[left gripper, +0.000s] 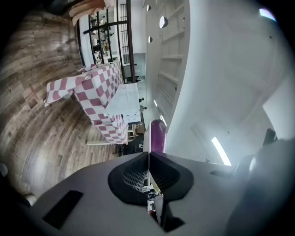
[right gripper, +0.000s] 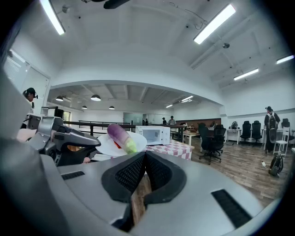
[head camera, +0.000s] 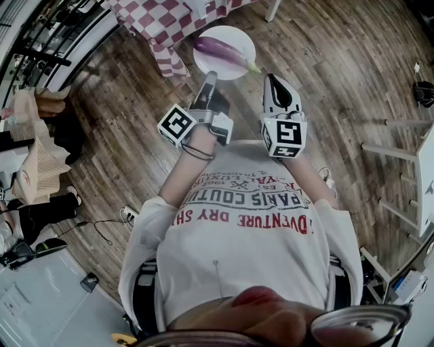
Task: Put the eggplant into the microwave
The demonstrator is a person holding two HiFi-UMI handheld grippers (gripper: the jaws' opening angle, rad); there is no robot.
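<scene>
A purple eggplant (head camera: pixel 218 47) with a green stem lies on a white plate (head camera: pixel 234 32) held out in front of me above the wood floor. My left gripper (head camera: pixel 208 76) is shut on the plate's near rim. In the left gripper view the plate (left gripper: pixel 148 138) shows edge-on between the pads, with the eggplant (left gripper: pixel 157 134) just past them. My right gripper (head camera: pixel 272 80) hangs beside the plate, shut and empty. Its view shows the eggplant (right gripper: pixel 120 137), the plate (right gripper: pixel 103 146), the left gripper (right gripper: pixel 64 140) and, farther off, a white microwave (right gripper: pixel 156 134) on a checkered table (right gripper: pixel 174 148).
The red-and-white checkered tablecloth (head camera: pixel 159 20) hangs just beyond the plate. White table legs and frames (head camera: pixel 407 156) stand at the right. Office chairs (right gripper: pixel 209 138) and a standing person (right gripper: pixel 269 124) are right of the microwave. Bags and cables (head camera: pixel 41 169) lie at the left.
</scene>
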